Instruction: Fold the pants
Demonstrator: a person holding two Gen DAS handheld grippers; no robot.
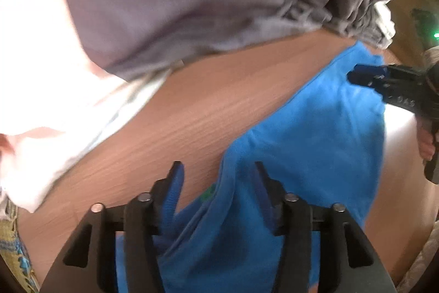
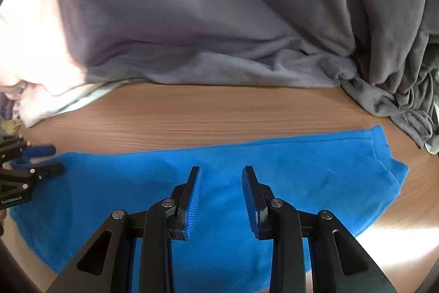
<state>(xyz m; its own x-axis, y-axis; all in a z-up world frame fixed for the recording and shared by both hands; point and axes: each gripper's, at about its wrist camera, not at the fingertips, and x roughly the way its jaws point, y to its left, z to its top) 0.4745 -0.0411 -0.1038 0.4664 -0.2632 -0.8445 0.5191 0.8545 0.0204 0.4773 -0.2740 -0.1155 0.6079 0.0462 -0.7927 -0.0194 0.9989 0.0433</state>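
Bright blue fleece pants (image 2: 301, 169) lie flat across the wooden table (image 2: 219, 111), their hem end at the right. My right gripper (image 2: 221, 172) hovers over their middle, its jaws apart with only flat cloth beneath. In the left wrist view the pants (image 1: 315, 128) run from the bottom up to the right. My left gripper (image 1: 218, 172) stands open at their near end. A raised fold of blue cloth lies between its fingers, with neither pad pressing it. The right gripper (image 1: 365, 76) shows at the far end of the pants, and the left gripper (image 2: 41, 158) at the left edge.
A large grey garment (image 2: 205, 18) is heaped along the far side of the table, bunched at the right. Pale pink and white cloth (image 2: 33, 59) lies at the far left. A strip of bare wood (image 1: 205, 106) separates these from the pants. A hand (image 1: 426, 147) grips the right tool.
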